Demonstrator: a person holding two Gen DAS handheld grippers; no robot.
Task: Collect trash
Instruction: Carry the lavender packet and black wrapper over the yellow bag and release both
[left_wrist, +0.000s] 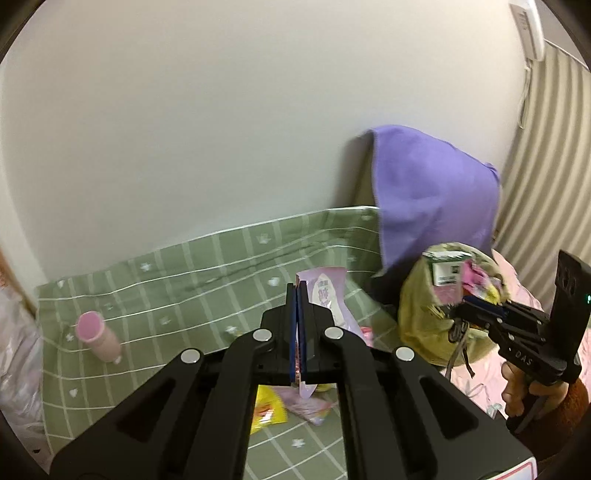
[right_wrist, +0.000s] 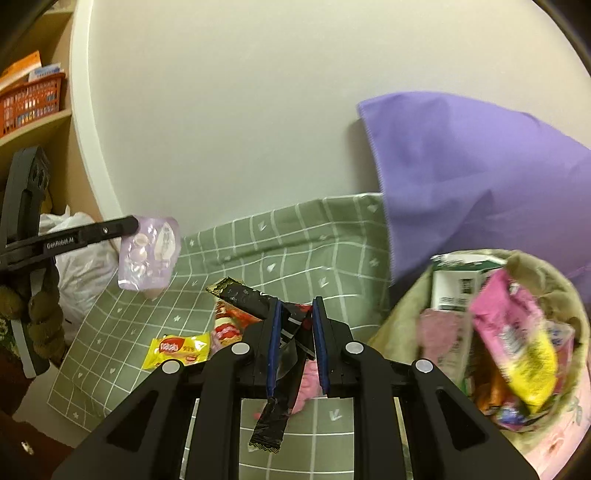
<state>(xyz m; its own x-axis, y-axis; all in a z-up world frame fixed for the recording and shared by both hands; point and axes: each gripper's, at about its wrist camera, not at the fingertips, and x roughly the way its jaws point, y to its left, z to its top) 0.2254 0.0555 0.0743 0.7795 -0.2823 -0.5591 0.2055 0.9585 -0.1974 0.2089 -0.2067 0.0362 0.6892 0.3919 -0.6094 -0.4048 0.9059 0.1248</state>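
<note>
My left gripper (left_wrist: 298, 291) has its two blue-padded fingers pressed nearly flat together on a pale purple wrapper (left_wrist: 325, 295). In the right camera that same wrapper (right_wrist: 149, 254) hangs clear above the cloth, gripped at its top edge by the left gripper (right_wrist: 129, 225).

My right gripper (right_wrist: 297, 310) has its fingers a little way apart, with a long black wrapper (right_wrist: 258, 299) lying slantwise between the pads. One end sticks out ahead toward the wall and the other end hangs down below the fingers. It looks clamped, though I cannot tell how firmly the pads bear on it. In the left camera the right gripper (left_wrist: 467, 304) sits just at the mouth of the basket (left_wrist: 417, 295), and what it carries is too blurred there to make out.

The basket (right_wrist: 402, 306) is soft and yellowish, off to my right, and already holds a green and white carton (right_wrist: 456, 288), a pink and yellow packet (right_wrist: 513, 339) and other bits I cannot sort out.

A yellow sweet wrapper (right_wrist: 177, 349), a red and white wrapper (right_wrist: 231, 325) and something pink (right_wrist: 308, 384) lie on the green checked cloth (right_wrist: 295, 240) under my grippers. A pink tube (left_wrist: 98, 334) lies further left on the cloth (left_wrist: 184, 280). A purple cloth (right_wrist: 461, 170) hangs against the wall behind the basket.
</note>
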